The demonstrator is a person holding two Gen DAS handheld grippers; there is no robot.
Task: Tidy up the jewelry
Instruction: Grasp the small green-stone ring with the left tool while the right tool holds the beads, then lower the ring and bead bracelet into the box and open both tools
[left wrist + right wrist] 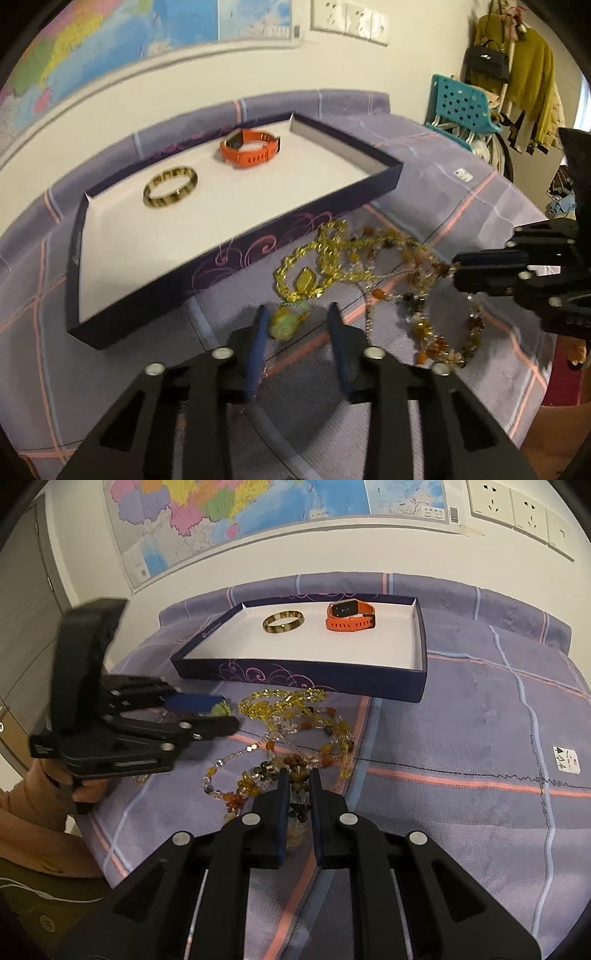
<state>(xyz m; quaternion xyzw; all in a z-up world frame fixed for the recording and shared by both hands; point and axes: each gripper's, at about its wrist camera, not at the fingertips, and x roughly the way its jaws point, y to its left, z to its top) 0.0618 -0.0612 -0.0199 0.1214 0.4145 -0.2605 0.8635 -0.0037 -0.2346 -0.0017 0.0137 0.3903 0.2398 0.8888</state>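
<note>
Left gripper (297,314): my jaws stand apart, one each side of a pale green pendant (284,326) on the cloth (461,206). I see a gap on both sides, so nothing is clamped. The pendant lies just ahead, between the fingertips, and hangs off the yellow bead necklace (314,266), whose loops run on toward the tray (236,251).

Middle of the heap: yellow necklace, faceted, glassy, tightly coiled, just in front of the tray's near wall. An amber and brown bead strand (424,325) is tangled with it; its stones are irregular, smooth and mixed with clear ones.

Right gripper (297,779): jaws nearly together, pinched on a cluster of brown beads of that strand (299,760). The strand trails away leftward and forward from the tips.

Key relation: the two necklaces overlap, so each hand sits on a different one. The left is nearer the yellow one, the right already has the amber one. My judgement: pulling them apart sideways should untangle them, though snagging is likely.

Tray: shallow, dark card walls, white floor, beyond the heap. It holds a mottled bangle (283,623) at left and an orange watch (350,616) at right, well apart.
</note>
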